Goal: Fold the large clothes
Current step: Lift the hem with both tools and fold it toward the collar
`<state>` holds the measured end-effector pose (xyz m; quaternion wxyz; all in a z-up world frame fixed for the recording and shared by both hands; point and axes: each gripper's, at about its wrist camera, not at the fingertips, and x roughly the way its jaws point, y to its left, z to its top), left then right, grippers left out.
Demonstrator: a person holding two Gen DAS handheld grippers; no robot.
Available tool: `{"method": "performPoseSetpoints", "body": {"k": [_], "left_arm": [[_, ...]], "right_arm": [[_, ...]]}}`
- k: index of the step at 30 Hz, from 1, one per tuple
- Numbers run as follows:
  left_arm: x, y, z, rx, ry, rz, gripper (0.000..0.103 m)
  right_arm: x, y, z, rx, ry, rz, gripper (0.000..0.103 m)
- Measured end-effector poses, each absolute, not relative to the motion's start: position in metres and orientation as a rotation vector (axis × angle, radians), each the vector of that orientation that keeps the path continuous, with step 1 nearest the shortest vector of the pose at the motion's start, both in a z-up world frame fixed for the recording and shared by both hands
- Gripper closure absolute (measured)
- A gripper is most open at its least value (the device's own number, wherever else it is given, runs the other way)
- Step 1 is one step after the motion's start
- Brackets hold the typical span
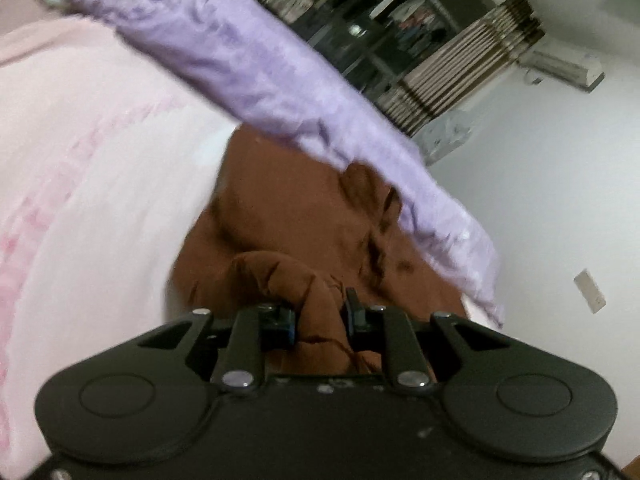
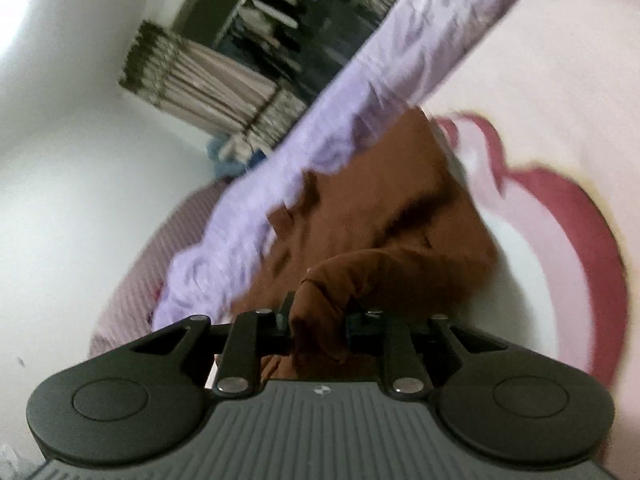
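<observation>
Now both tools pinch bunches of the brown garment (image 1: 288, 232): left tool (image 1: 320, 316), right tool (image 2: 318, 322). It lies on the pink bed (image 1: 80, 160), partly under a purple cloth (image 1: 240, 72). Probably lifting to spread; next, pull it clear.

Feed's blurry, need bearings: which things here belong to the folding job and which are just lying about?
In the job:
- rust-brown fabric garment
- left gripper, shut on it
- right gripper, shut on it

Lying about:
- crumpled lilac cloth
- pale pink bedcover
- striped curtain
</observation>
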<state>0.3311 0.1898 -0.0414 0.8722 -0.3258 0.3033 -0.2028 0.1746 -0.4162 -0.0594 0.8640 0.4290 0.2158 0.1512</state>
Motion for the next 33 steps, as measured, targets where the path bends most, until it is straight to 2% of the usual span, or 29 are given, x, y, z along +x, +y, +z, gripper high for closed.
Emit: {"method": "performPoseSetpoints", "body": {"k": [6,8,9,10,12,14,16,18,22,26,30,32,33], "left_arm": [[0.422,0.186,-0.017,-0.76,0.605,-0.426,0.084],[0.46,0.181,-0.013,-0.74,0.609,-0.423,0.078],[0.478,0.18,-0.013,-0.735,0.62,-0.412,0.068],[0.499,0.177,-0.016,-0.73,0.647,-0.404,0.04],[0.542,0.174,-0.026,-0.717,0.725,-0.358,0.017],[0.573,0.176,-0.032,-0.667,0.792,-0.254,0.017],[0.582,0.184,-0.03,-0.642,0.794,-0.172,0.016],[0.573,0.193,-0.029,-0.677,0.751,-0.219,0.009],[0.549,0.185,-0.032,-0.524,0.74,-0.206,0.007],[0.538,0.179,-0.054,-0.436,0.786,-0.173,0.007],[0.544,0.174,-0.071,-0.5,0.821,-0.174,0.008],[0.543,0.167,-0.074,-0.491,0.818,-0.152,0.018],[0.542,0.165,-0.075,-0.497,0.822,-0.134,0.035]], "right_arm": [[0.256,-0.436,-0.027,0.895,0.393,0.285,0.08],[0.291,-0.443,-0.019,0.897,0.374,0.274,0.08],[0.309,-0.445,-0.017,0.893,0.376,0.261,0.08],[0.332,-0.447,-0.018,0.909,0.386,0.24,0.079],[0.365,-0.449,-0.029,0.931,0.411,0.184,0.073],[0.396,-0.453,-0.045,0.936,0.436,0.088,0.053],[0.416,-0.453,-0.058,0.924,0.478,-0.004,0.052],[0.418,-0.452,-0.063,0.926,0.468,-0.025,0.05],[0.402,-0.43,-0.048,0.719,0.411,0.011,0.026],[0.399,-0.424,-0.046,0.581,0.469,-0.059,0.017],[0.411,-0.426,-0.06,0.564,0.573,-0.072,0.016],[0.414,-0.419,-0.064,0.55,0.597,-0.043,0.02],[0.414,-0.412,-0.063,0.519,0.592,-0.05,0.027]]}}
